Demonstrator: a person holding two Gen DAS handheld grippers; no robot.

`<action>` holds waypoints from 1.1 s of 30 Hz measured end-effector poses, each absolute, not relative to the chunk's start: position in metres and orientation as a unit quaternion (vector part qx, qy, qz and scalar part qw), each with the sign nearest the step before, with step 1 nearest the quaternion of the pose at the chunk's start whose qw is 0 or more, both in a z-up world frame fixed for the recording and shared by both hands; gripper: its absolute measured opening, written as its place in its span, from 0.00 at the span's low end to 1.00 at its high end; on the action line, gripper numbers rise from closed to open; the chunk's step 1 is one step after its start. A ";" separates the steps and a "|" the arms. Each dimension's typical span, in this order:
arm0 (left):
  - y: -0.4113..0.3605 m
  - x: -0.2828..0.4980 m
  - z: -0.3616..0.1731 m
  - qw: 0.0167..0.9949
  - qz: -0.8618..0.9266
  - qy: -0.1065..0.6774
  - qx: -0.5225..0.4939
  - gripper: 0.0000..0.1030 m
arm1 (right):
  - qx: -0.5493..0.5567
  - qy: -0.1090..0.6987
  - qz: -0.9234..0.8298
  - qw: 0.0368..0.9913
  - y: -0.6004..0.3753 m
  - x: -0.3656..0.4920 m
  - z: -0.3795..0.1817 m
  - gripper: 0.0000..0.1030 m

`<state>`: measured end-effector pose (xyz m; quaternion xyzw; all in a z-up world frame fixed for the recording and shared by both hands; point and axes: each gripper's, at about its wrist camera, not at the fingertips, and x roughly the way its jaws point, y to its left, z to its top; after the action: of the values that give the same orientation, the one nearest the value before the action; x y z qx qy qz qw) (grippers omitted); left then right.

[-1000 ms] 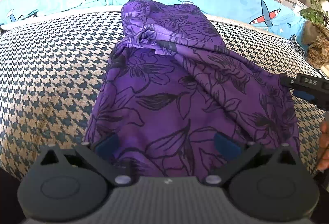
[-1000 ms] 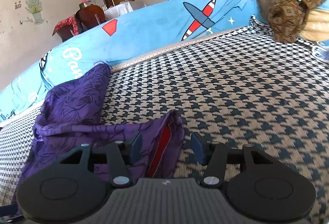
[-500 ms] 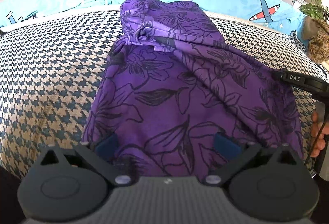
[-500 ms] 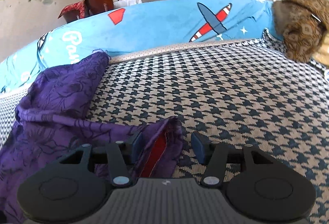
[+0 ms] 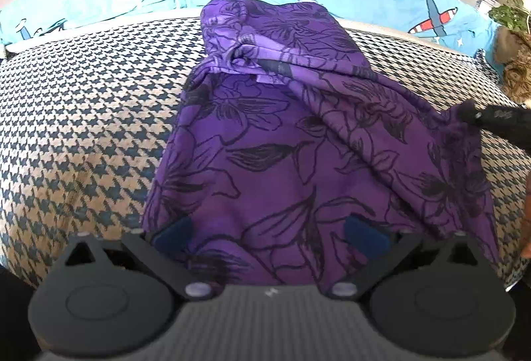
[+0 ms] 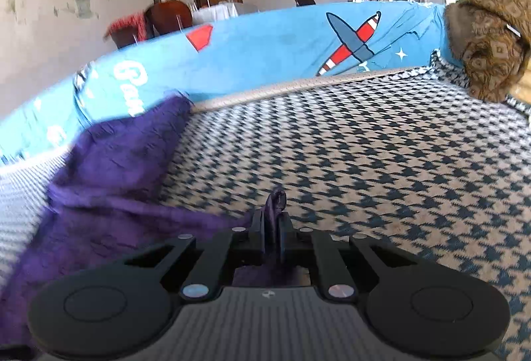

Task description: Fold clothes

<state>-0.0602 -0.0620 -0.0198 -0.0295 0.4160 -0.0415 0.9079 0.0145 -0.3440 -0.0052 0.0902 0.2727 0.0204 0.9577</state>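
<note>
The right tongs (image 6: 272,230) are pinched tight on a bunched corner of the purple floral-print garment of thin, soft cloth (image 5: 298,135), a twist of which pokes up between the tips. That hold draws a taut ridge across the cloth from the corner toward the crumpled far end, likely so that side can be lifted and carried over. The left tongs (image 5: 270,236) stand wide apart, low over the near hem with a blue pad on either side and cloth between them, placed to take that edge; whether the pads touch the cloth is hard to tell at this angle. The garment lies lengthwise on the houndstooth-patterned sofa seat (image 5: 83,115), its far end heaped against the sky-blue backrest cover printed with aeroplanes (image 6: 298,55). A brown patterned cushion (image 6: 488,45) sits well apart.
</note>
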 end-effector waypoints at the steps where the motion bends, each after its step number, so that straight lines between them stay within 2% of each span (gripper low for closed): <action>1: -0.062 -0.060 -0.020 0.908 -0.040 0.416 -0.030 1.00 | 0.099 0.269 0.033 0.958 -0.342 0.010 0.000 0.10; 12: -0.046 -0.060 -0.014 0.909 -0.026 0.411 -0.068 1.00 | 0.136 0.229 0.192 0.945 -0.297 -0.045 0.055 0.10; 17: -0.031 -0.062 -0.005 0.910 -0.021 0.401 -0.098 1.00 | 0.118 0.223 0.266 0.930 -0.263 -0.069 0.071 0.10; 33: 0.038 -0.083 0.019 0.911 0.009 0.371 -0.181 1.00 | 0.077 0.223 0.418 0.877 -0.171 -0.110 0.083 0.10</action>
<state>-0.0831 0.0376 0.0188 -0.1805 0.3715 0.0088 0.9107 -0.1100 -0.1706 0.0830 0.0774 0.2235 0.4175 0.8773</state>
